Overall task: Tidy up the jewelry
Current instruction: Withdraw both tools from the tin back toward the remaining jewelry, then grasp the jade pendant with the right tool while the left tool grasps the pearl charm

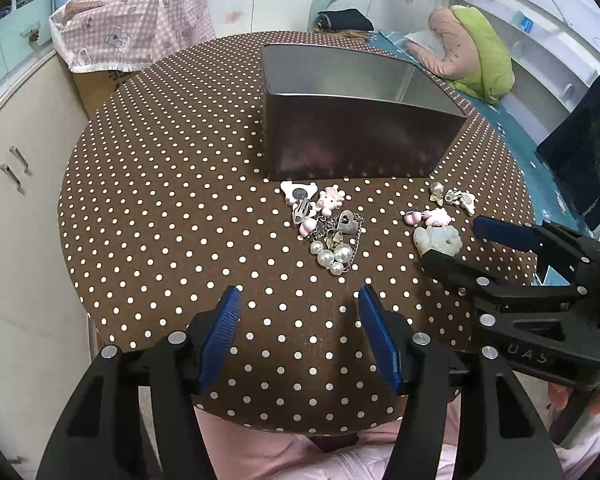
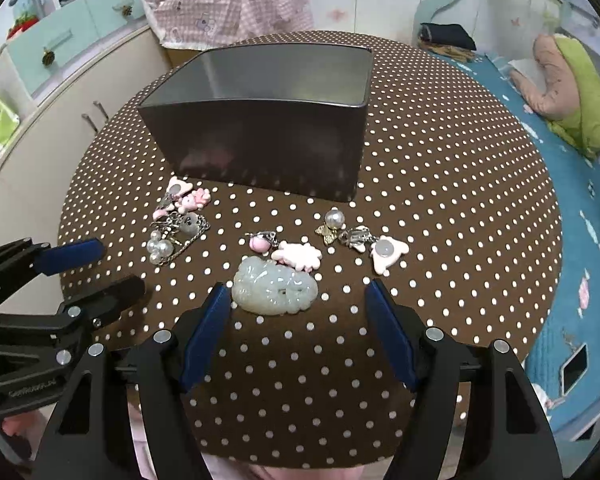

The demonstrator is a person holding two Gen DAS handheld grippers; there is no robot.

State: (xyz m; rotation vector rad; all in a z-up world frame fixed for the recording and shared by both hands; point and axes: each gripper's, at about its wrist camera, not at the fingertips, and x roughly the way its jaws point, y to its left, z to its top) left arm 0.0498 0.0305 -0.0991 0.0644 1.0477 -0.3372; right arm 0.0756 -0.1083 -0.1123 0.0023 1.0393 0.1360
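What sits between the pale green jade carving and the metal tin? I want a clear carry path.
In the right wrist view, a pink flower charm and a pink bead clip lie between the jade carving and the tin; beyond them, bare dotted cloth.

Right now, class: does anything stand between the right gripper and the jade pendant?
Nothing visible does. The right gripper is open, and the jade pendant lies on bare tablecloth just ahead of its fingers.
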